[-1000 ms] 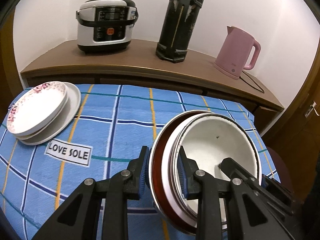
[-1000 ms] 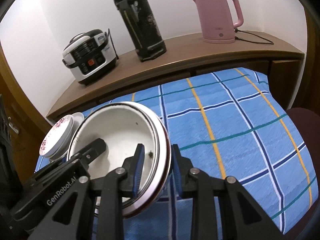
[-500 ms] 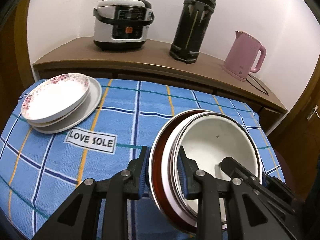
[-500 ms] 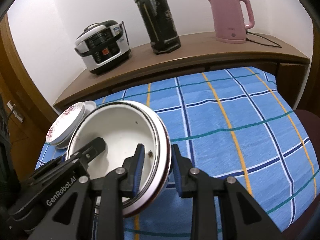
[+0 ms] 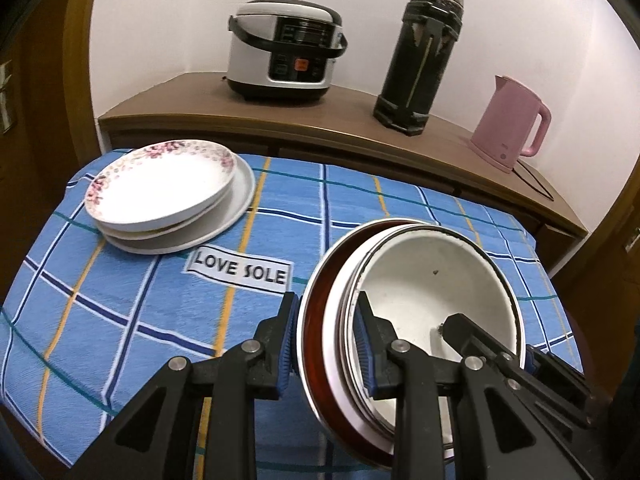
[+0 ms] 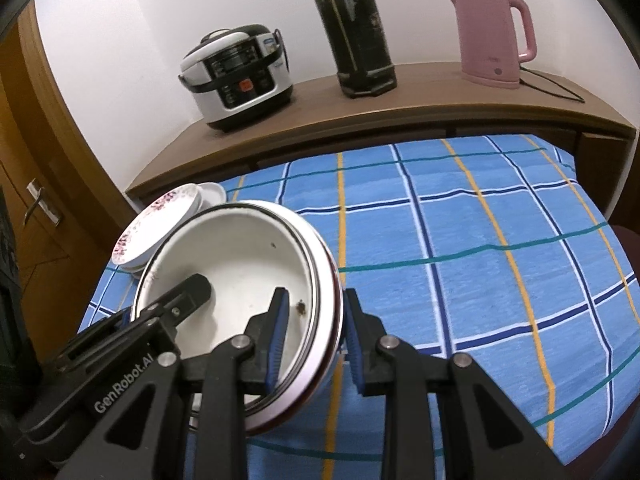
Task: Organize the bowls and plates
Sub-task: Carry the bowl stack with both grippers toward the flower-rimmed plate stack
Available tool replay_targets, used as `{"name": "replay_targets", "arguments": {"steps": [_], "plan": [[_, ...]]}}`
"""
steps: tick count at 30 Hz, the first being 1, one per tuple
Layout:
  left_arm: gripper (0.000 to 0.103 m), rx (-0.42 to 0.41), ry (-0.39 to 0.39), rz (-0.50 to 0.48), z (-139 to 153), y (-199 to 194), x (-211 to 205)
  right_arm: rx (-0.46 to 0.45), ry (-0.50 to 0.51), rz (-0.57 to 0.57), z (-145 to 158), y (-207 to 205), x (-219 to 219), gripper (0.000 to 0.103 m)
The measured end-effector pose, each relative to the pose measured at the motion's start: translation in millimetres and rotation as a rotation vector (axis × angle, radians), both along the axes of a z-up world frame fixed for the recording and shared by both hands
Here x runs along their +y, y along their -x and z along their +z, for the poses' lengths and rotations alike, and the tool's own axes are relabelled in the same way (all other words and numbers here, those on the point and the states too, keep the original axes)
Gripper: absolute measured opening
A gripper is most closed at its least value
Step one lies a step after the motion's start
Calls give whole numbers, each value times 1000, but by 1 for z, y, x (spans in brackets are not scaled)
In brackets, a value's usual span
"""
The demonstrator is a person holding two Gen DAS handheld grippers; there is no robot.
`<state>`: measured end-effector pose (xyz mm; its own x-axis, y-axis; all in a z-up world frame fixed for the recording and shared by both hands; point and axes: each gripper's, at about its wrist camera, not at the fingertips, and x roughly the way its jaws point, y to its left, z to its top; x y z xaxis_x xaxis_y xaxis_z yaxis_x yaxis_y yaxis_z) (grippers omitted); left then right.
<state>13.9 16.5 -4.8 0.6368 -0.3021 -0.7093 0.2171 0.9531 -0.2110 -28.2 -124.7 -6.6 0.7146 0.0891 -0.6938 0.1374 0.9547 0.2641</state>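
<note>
A nested stack of bowls [image 5: 432, 280], white inside with a dark red outer one, is held tilted above the blue checked tablecloth [image 5: 160, 300]. My left gripper [image 5: 326, 344] is shut on its left rim, and my right gripper [image 6: 312, 332] is shut on its right rim; the stack also shows in the right wrist view [image 6: 240, 264]. A stack of plates [image 5: 160, 188], the top one with a pink flower rim, sits at the table's far left; it also shows in the right wrist view [image 6: 160, 220].
A wooden sideboard [image 5: 320, 120] behind the table carries a rice cooker [image 5: 284, 48], a tall black thermos [image 5: 424, 60] and a pink kettle [image 5: 512, 124]. A "LOVE SOLE" label [image 5: 240, 272] lies on the cloth. A wooden door [image 6: 32, 208] stands at the left.
Both grippers have carried the bowl stack leftward and a little back from the sideboard. The plate stack now appears closer to the centre. The grip on the bowls is unchanged.
</note>
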Motion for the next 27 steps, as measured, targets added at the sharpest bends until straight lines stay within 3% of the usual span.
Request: {"name": "replay_targets", "arguments": {"steps": [27], "plan": [[30,10,14,141,-5,-9,95,16,27,129,-6,-28,92,27]]}}
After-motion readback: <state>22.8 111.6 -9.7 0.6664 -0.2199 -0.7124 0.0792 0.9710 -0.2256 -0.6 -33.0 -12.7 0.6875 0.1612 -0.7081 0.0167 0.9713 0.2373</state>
